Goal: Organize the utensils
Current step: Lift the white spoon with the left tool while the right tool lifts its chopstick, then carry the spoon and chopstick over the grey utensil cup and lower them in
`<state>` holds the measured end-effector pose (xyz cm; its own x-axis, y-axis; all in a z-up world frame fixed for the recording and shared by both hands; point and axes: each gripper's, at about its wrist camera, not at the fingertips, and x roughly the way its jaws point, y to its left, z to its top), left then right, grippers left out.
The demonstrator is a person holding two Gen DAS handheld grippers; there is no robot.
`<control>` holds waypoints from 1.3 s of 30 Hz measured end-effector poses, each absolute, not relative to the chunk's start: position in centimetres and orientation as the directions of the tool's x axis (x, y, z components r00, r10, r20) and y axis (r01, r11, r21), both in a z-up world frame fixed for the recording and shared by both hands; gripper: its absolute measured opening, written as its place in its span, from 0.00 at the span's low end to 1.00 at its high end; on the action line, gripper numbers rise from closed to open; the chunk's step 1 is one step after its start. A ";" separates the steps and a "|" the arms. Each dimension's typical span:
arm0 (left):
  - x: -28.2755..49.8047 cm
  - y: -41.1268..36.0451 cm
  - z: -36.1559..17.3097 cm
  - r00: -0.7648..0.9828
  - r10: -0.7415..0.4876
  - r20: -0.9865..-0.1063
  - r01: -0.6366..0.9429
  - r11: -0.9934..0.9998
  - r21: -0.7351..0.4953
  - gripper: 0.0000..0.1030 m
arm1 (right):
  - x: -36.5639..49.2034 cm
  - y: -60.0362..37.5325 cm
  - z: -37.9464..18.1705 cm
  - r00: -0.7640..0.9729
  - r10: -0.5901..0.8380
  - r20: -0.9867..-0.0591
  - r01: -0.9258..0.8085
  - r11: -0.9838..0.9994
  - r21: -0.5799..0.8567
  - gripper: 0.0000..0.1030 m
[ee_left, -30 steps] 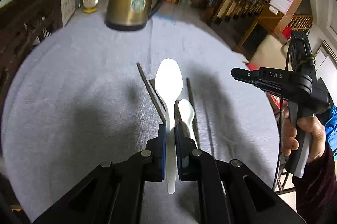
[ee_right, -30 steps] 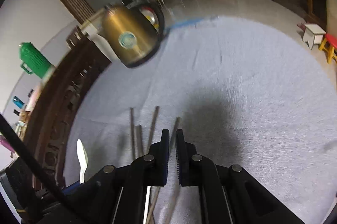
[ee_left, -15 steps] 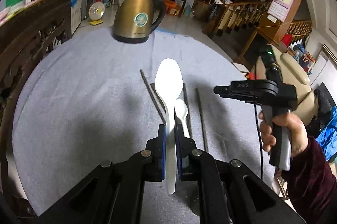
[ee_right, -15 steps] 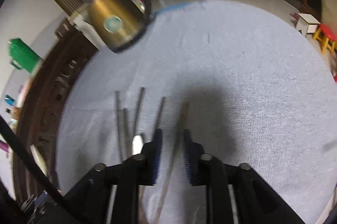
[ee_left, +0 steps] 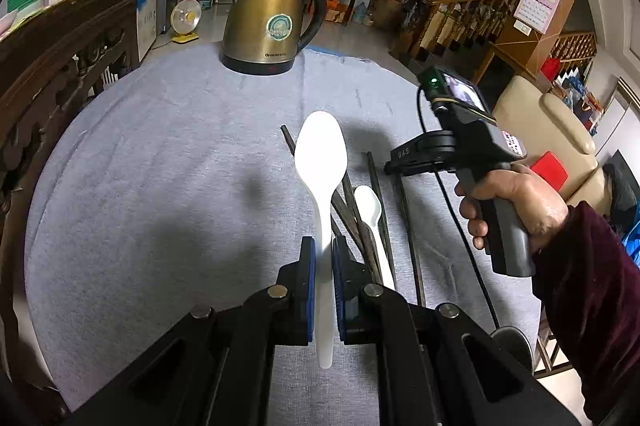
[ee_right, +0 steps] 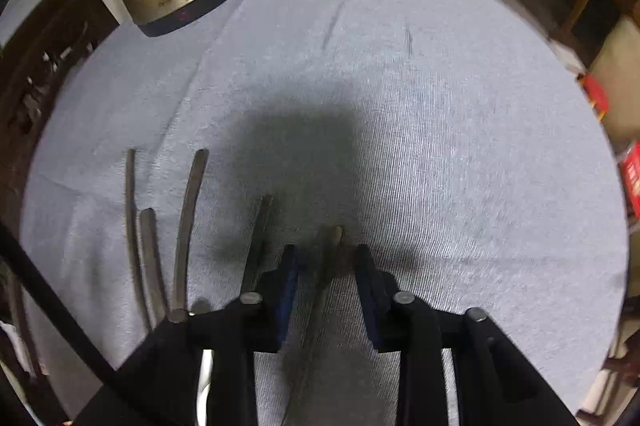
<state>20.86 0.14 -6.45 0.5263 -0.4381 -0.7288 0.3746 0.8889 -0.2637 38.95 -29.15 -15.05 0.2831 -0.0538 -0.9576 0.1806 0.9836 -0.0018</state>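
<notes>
The right gripper (ee_right: 326,258) tips down toward the cloth and now straddles the rightmost chopstick (ee_right: 320,290); its jaws, having spread from shut, have just been closing without yet pressing it.

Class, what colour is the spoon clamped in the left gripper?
White. The spoon shows best in the left wrist view, held by its handle.

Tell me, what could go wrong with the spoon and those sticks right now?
The left gripper pinches the big spoon low on its thin handle, so the heavy bowl could tip or slip out. The right gripper has just been closing around one chopstick, with another chopstick right beside one finger; it might knock that one or roll its own away on the cloth.
</notes>
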 end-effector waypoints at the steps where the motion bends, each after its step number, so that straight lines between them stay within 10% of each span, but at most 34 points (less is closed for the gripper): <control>1: 20.8 0.2 -6.4 0.528 -0.440 -0.726 0.375 0.888 -0.265 0.08 | 39.0 -29.0 -15.0 0.285 -0.065 -0.956 0.173 0.985 -0.015 0.13; 14: 18.7 0.9 -4.3 0.572 -0.440 -0.692 0.378 0.890 -0.254 0.08 | 32.5 -30.4 -7.1 0.526 0.017 -0.850 0.140 0.984 0.106 0.06; 39: 8.6 -1.1 -1.1 0.658 -0.473 -0.586 0.389 0.880 -0.274 0.09 | 10.7 -28.8 9.6 0.937 0.115 -0.330 -0.038 0.972 0.230 0.06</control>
